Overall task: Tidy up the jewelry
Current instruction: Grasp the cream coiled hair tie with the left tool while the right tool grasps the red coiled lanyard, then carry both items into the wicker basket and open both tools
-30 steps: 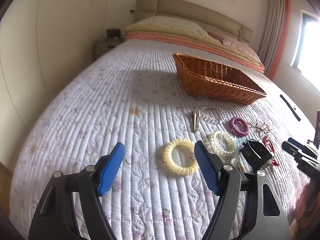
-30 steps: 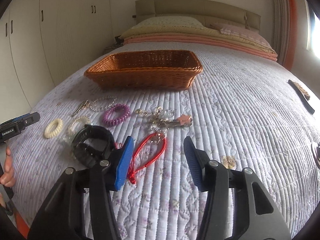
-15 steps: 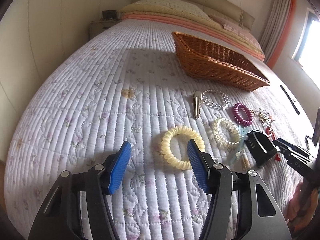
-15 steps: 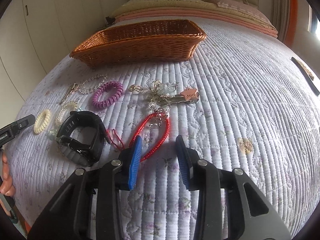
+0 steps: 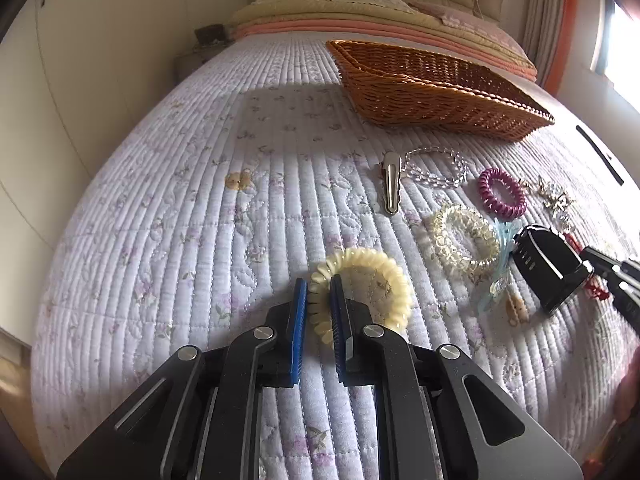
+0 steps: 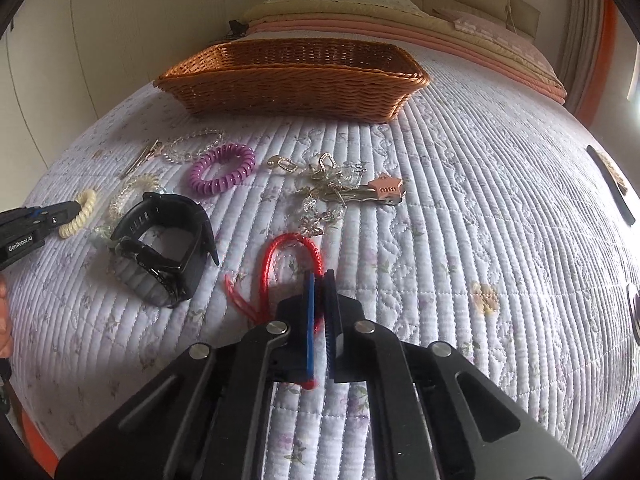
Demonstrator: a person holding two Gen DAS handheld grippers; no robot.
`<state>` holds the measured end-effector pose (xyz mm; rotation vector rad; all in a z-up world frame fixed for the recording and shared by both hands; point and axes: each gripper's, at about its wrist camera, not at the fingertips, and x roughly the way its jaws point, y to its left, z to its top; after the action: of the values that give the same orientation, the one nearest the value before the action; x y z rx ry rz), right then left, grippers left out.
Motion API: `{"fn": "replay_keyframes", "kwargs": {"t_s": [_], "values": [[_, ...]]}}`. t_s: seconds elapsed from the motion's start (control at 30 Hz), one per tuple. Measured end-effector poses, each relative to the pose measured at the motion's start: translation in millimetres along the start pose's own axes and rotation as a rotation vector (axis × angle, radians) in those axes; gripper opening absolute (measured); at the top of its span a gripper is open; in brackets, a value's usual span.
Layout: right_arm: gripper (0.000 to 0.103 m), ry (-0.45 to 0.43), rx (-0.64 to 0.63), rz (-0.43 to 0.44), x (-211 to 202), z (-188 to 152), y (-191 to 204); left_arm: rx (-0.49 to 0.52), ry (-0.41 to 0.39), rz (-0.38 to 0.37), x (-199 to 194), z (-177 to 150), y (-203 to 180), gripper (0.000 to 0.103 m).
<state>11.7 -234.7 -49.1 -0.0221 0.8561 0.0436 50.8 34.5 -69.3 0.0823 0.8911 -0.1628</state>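
We find both jaws having just closed, the left gripper (image 5: 319, 298) pinching the cream coil bracelet (image 5: 362, 290), the right gripper (image 6: 319, 300) pinching the red cord bracelet (image 6: 294, 266), with the wicker basket (image 6: 292, 92) lying ahead toward the bedspread's (image 6: 460, 220) far edge.

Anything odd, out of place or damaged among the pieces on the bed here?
Nothing looks damaged. The odd ones among the jewelry: a black smartwatch and a bunch of keys lie on the quilt. The wicker basket shows nothing inside from these angles.
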Motion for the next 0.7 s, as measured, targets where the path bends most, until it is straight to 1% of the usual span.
{"fn": "replay_keyframes", "kwargs": {"t_s": [0.07,0.17,0.3,0.4,0.53,0.6,0.7], "values": [[0.003,-0.005,0.018,0.027,-3,0,-4,0.009,-0.012,-0.003,-2,0,-3,0.009],[0.003,-0.020,0.038,0.066,-11,3,-7,-0.003,-0.025,-0.038,-4,0,-2,0.009],[0.003,-0.043,0.041,0.089,-22,6,-6,-0.019,-0.060,-0.087,-13,-2,-1,0.009],[0.003,-0.044,0.052,0.120,-29,6,-7,-0.026,-0.087,-0.131,-22,-3,-4,0.009],[0.003,-0.069,0.072,0.136,-40,8,-12,-0.013,-0.122,-0.161,-34,-1,-11,0.009],[0.003,-0.090,0.081,0.146,-46,13,-14,-0.006,-0.150,-0.171,-41,2,-14,0.009],[0.003,-0.150,0.082,0.154,-62,28,-15,-0.008,-0.197,-0.196,-55,14,-16,0.009]]}}
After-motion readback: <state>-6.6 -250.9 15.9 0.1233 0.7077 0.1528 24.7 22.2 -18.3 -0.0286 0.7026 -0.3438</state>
